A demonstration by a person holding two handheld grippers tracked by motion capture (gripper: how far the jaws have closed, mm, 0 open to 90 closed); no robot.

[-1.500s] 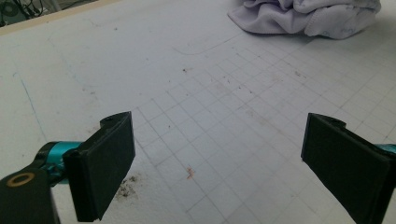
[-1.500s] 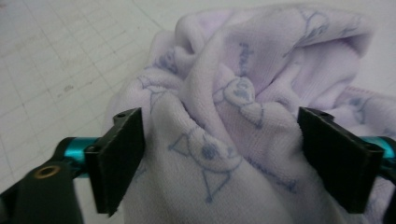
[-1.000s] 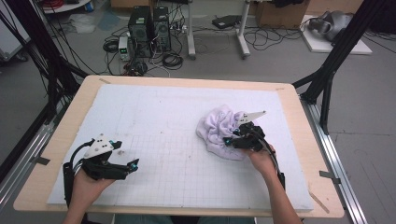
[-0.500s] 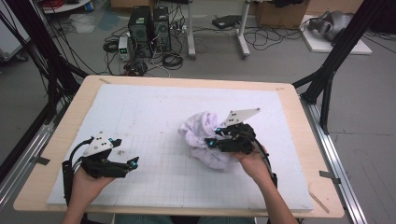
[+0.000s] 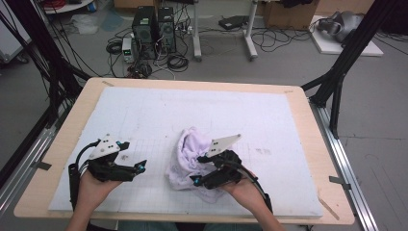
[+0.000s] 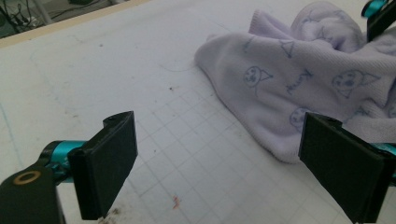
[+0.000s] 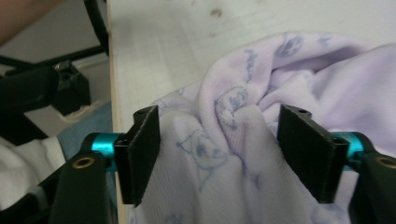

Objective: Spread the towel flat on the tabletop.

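Right fingers (image 7: 219, 154): just spread, lavender cloth (image 5: 190, 156) bunched loose between them, released nearer table (image 5: 62, 144) middle.
Left fingers (image 6: 233, 163): spread, empty, cloth just beyond.

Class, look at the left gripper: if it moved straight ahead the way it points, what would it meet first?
Probably the lavender printed cloth: the left gripper stands open over bare mat, cloth edge just ahead, though depth is uncertain.

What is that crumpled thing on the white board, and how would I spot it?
Start at the wooden table and its white gridded mat. Near the mat's front middle lies a crumpled cloth, bunched between the open jaws of the right gripper. It is pale lilac, printed with small blue cartoon faces, and is the one soft thing on the mat.
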